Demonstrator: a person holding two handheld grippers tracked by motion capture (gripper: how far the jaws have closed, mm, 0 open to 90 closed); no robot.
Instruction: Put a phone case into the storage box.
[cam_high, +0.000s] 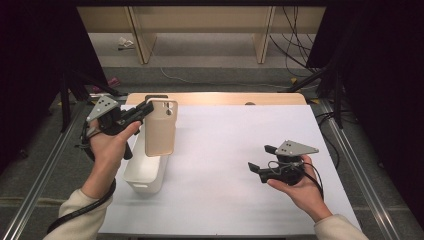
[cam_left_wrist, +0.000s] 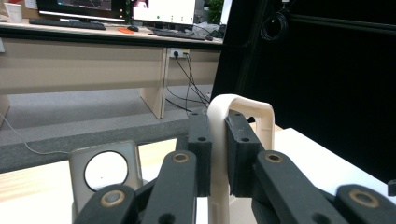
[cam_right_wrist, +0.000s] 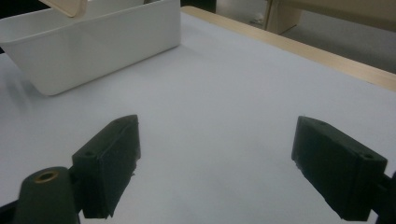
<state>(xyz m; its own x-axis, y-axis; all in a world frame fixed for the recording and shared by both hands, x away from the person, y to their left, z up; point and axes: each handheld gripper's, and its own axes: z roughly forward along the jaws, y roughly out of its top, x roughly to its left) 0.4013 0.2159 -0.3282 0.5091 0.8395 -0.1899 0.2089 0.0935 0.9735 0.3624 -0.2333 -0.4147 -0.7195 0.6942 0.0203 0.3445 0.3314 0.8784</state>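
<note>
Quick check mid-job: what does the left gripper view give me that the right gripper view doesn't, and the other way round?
The left gripper view alone gives the grasp: the left gripper has its fingers shut on the rim of the beige translucent phone case, by its camera cutout, with a grey block with a white round face beyond.

The right gripper view alone gives the open right gripper above the white table sheet, and the white rectangular plastic bin.

Both share the phone case, a corner above the bin, and the table's wooden edge.
</note>
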